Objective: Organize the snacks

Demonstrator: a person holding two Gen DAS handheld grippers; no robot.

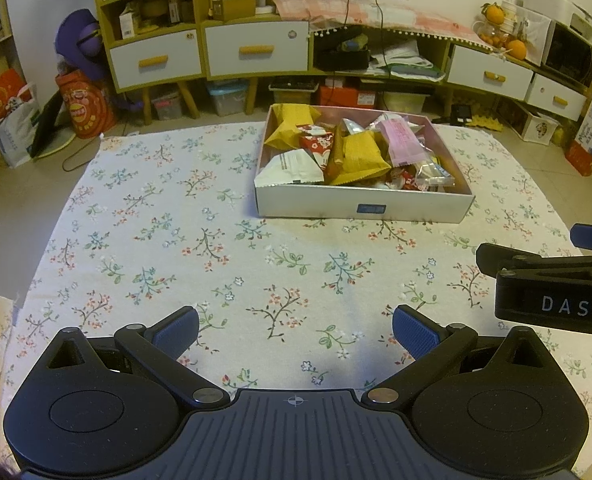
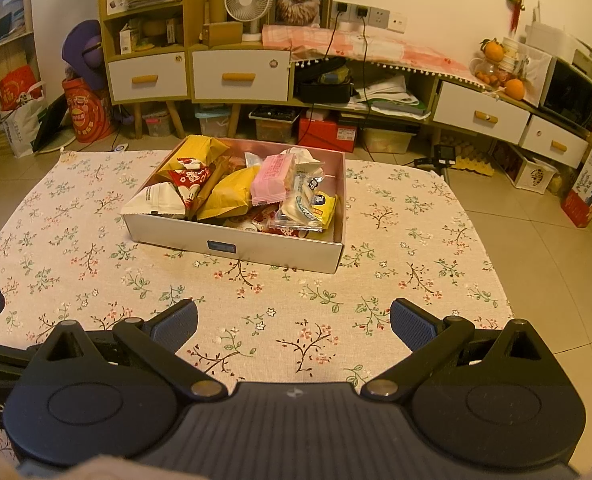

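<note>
A shallow white box [image 1: 360,209] [image 2: 252,246] stands on the floral tablecloth, filled with several snack packets. Among them are yellow bags [image 1: 363,156] [image 2: 232,192], a pink packet [image 1: 403,141] [image 2: 274,180], a white pouch [image 1: 290,168] [image 2: 156,202] and a red-and-white packet [image 1: 316,145] [image 2: 188,180]. My left gripper [image 1: 296,330] hovers open over the cloth, well short of the box, with nothing between its fingers. My right gripper [image 2: 294,326] is also open and empty, near the cloth's front edge. The right gripper's body [image 1: 552,292] shows at the right of the left wrist view.
The floral cloth [image 1: 216,272] [image 2: 408,280] covers a low table with tiled floor around it. Behind stands a long yellow cabinet [image 1: 256,52] [image 2: 240,76] with white drawers, a fan, storage bins and bags beneath. Oranges [image 2: 514,88] sit at the right.
</note>
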